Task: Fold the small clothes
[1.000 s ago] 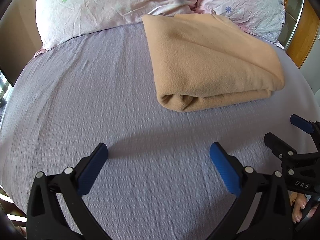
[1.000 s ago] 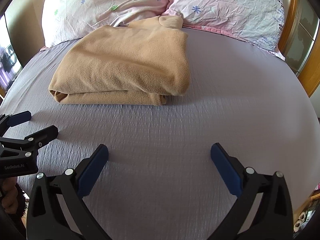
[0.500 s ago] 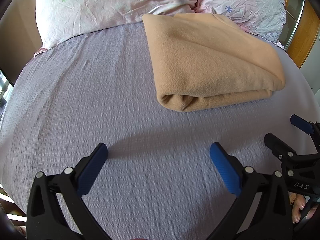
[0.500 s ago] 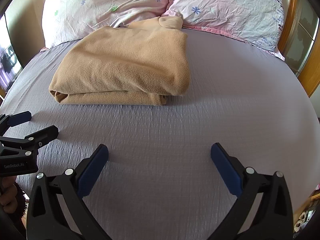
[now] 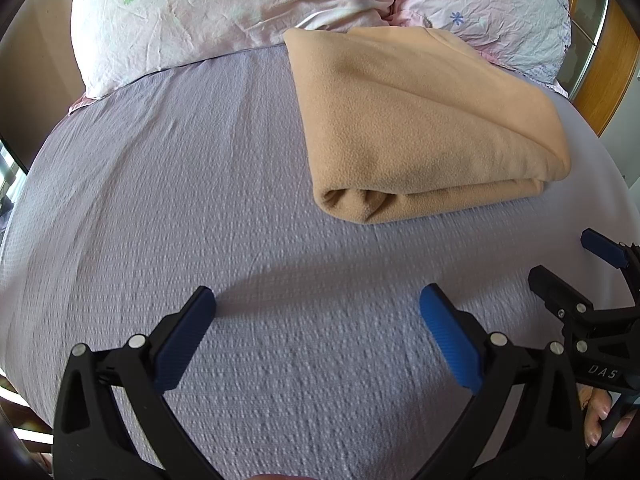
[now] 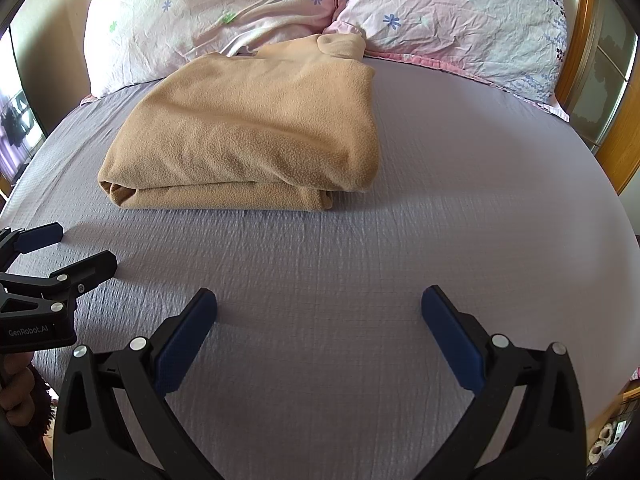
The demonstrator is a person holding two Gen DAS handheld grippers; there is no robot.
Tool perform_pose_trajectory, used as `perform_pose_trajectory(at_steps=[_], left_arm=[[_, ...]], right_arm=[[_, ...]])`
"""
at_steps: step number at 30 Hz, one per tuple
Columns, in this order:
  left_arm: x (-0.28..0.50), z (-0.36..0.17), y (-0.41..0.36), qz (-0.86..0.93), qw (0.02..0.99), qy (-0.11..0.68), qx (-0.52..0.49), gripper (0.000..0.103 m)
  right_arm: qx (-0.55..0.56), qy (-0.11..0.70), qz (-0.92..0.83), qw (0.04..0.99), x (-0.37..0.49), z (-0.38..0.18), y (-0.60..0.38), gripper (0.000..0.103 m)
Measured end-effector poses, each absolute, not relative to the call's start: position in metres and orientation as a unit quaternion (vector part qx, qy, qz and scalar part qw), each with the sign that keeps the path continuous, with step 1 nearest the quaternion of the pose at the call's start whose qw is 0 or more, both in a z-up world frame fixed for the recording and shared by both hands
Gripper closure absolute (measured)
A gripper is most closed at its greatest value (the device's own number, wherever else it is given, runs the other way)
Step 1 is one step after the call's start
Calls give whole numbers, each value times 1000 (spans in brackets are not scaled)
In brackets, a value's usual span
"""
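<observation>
A tan fleece garment [image 5: 420, 124] lies folded in a thick rectangle on the lilac bed sheet [image 5: 200, 200], its far end against the pillows. It also shows in the right wrist view [image 6: 256, 132]. My left gripper [image 5: 318, 314] is open and empty, low over the sheet, short of the garment's near left corner. My right gripper [image 6: 319, 314] is open and empty, over the sheet in front of the garment's near right corner. Each gripper shows at the edge of the other's view: the right one [image 5: 568, 264], the left one [image 6: 68, 248].
Two pink floral pillows [image 6: 224, 12] [image 6: 460, 16] lie along the head of the bed. A wooden headboard frame [image 6: 612, 120] stands at the right. The bed's near edge runs below both grippers.
Nothing has visibly changed; both grippers hold nearly still and stay open.
</observation>
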State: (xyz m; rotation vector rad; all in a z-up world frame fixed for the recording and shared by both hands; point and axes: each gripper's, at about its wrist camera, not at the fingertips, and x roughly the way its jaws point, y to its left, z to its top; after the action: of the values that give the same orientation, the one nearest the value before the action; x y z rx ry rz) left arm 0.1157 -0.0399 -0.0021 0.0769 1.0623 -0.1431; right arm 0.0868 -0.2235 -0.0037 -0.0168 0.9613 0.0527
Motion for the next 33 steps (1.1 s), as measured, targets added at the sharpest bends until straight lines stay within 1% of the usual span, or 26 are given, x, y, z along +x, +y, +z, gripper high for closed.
perform_pose_trajectory(at_steps=[33], left_arm=[[115, -1, -41, -66, 861, 503, 36, 2]], right_arm=[[-4, 459, 19, 888, 86, -2, -222, 1]])
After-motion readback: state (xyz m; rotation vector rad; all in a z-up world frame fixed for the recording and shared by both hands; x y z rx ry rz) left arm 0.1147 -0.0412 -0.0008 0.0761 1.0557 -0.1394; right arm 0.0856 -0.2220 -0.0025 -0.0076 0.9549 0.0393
